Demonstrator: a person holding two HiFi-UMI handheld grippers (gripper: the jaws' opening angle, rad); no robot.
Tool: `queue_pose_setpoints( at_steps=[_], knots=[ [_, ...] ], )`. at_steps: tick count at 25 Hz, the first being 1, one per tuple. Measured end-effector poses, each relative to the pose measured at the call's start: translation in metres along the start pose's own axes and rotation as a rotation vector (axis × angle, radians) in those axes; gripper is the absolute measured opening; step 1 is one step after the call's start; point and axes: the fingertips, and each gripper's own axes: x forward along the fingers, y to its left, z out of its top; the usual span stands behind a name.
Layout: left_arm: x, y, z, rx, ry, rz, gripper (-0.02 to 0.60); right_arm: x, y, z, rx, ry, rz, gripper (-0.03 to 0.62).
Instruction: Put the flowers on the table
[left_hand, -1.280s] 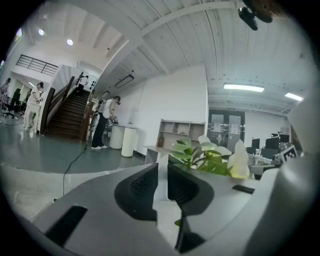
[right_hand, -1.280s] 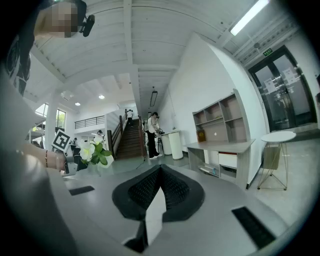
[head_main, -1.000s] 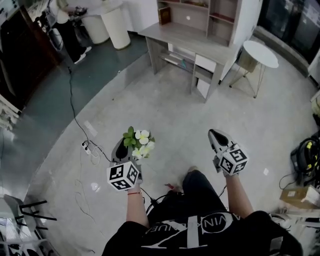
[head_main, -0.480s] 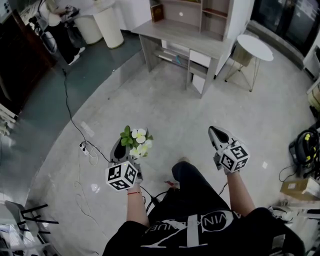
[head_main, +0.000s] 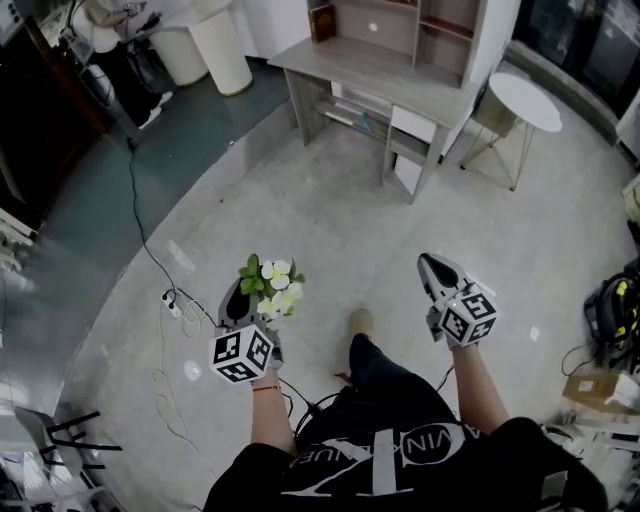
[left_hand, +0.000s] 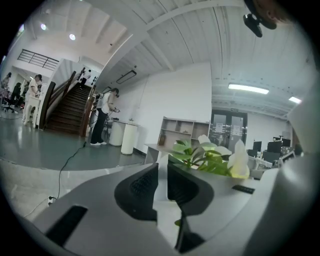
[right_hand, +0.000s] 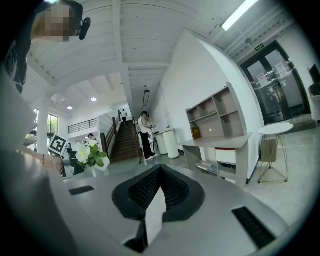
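One bunch of white flowers (head_main: 272, 287) is clamped in the left gripper (head_main: 243, 292), leaning past its right finger. The right gripper (head_main: 432, 268) is closed on nothing. Well ahead of both stand one desk (head_main: 380, 75) and one round table (head_main: 524, 100).

We've got the little bunch of white flowers (head_main: 270, 283) with green leaves off the floor near left, well apart from the grey table (head_main: 380, 75) far ahead.
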Motion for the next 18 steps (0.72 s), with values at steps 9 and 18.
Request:
queue_pose_setpoints(
  at_steps=[9,18],
  knots=[
    [0.086,0.026,0.026,-0.017,0.003,0.018,0.055,0.085,-0.043,0.024,0.042,-0.001,-0.004,0.011],
    [0.171,0.036,0.048,-0.008,0.018,0.024,0.055,0.165,-0.08,0.044,0.036,0.032,0.028,0.011]
  ],
)
